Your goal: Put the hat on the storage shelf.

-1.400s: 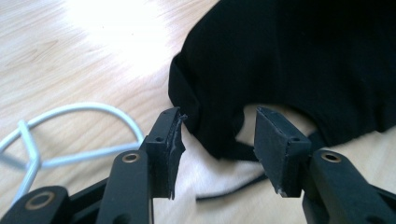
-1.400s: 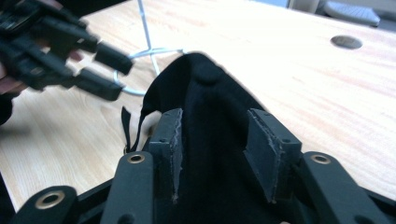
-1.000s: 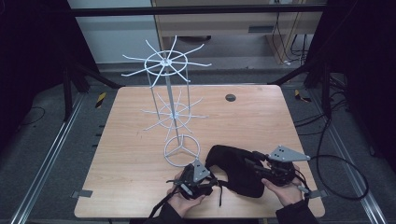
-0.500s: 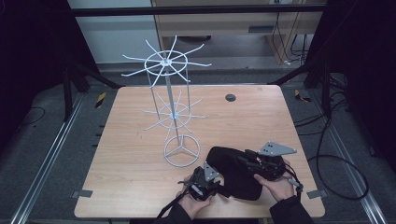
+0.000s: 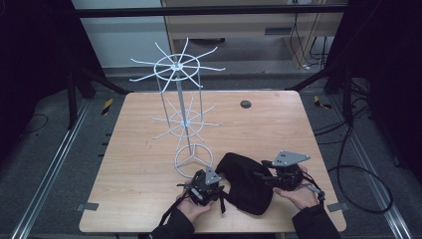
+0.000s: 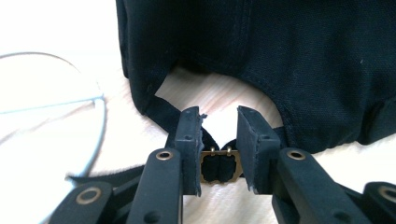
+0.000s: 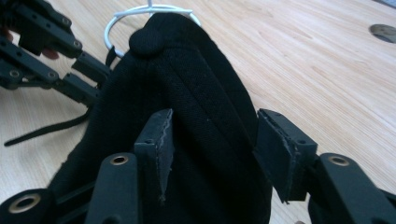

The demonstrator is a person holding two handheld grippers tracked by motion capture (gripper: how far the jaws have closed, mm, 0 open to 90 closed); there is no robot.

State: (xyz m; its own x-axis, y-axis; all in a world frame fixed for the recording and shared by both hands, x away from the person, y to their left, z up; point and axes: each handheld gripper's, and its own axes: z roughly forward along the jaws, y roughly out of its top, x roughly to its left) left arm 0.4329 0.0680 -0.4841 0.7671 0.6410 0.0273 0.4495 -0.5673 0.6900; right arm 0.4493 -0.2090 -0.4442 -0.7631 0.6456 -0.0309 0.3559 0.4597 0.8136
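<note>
A black cap (image 5: 246, 185) lies on the wooden table (image 5: 278, 129) near its front edge, with its top button (image 7: 148, 41) pointing towards the white wire rack (image 5: 179, 99). My left gripper (image 5: 219, 191) is at the cap's left side. In the left gripper view the jaws (image 6: 218, 135) close on the brass buckle (image 6: 221, 167) of the cap's (image 6: 261, 51) back strap. My right gripper (image 5: 266, 178) comes in from the cap's right. Its jaws (image 7: 215, 140) stand wide apart astride the crown (image 7: 201, 107), open.
The rack's round base ring (image 5: 193, 159) sits just behind the cap and shows in both gripper views (image 6: 98, 116) (image 7: 112, 23). A dark grommet hole (image 5: 245, 104) is at the table's far side. The left gripper's linkage (image 7: 46, 51) lies close at the crown's left.
My right gripper has moved left onto the cap. The left gripper went right towards the cap's strap, then drew slightly back left.
</note>
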